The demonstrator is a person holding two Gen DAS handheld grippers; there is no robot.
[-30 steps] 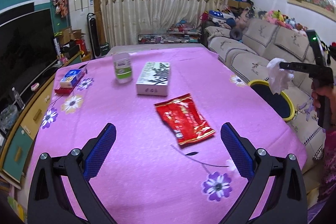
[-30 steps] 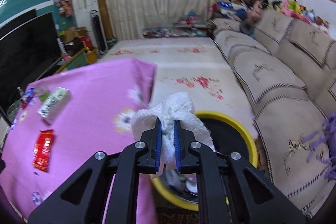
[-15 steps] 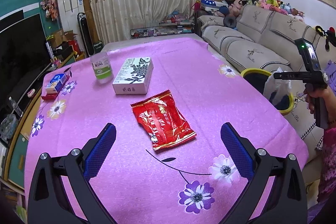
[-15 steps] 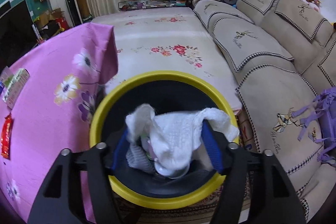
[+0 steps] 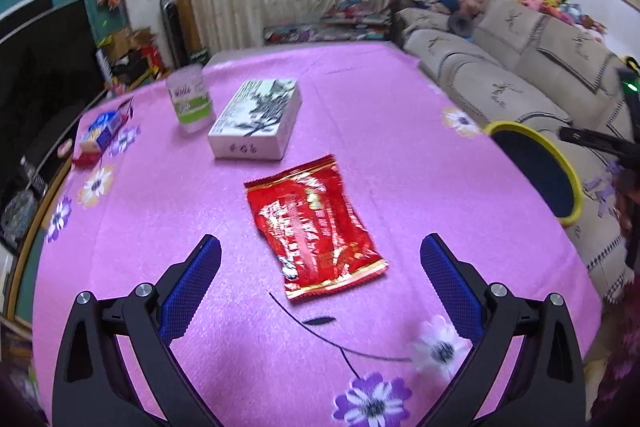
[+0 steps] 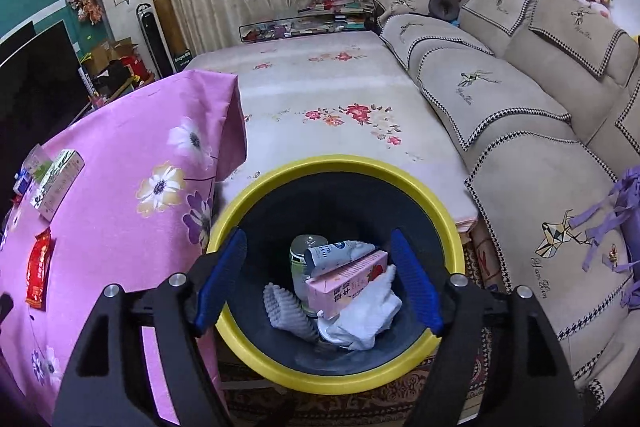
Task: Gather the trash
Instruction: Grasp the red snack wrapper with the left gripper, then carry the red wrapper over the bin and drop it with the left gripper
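Note:
A red snack wrapper (image 5: 314, 225) lies flat on the pink flowered tablecloth (image 5: 400, 147). My left gripper (image 5: 320, 259) hovers just short of it, open, with the wrapper's near end between the blue pads. My right gripper (image 6: 318, 259) hangs over the yellow-rimmed black bin (image 6: 340, 377); its jaws are opening and nothing is between them. A crumpled white tissue (image 6: 366, 319) lies in the bin beside a pink carton (image 6: 346, 281), a bottle (image 6: 300, 259) and other trash. The bin (image 5: 536, 171) also shows off the table's right edge in the left wrist view.
On the table stand a white box (image 5: 256, 125), a clear jar with a green label (image 5: 190, 101) and a small blue packet (image 5: 98, 131). A beige sofa (image 6: 520, 99) runs along the right. A TV (image 5: 36, 67) stands left of the table.
The right gripper opened over the bin and the white tissue dropped in. The left gripper moved forward and down toward the red wrapper.

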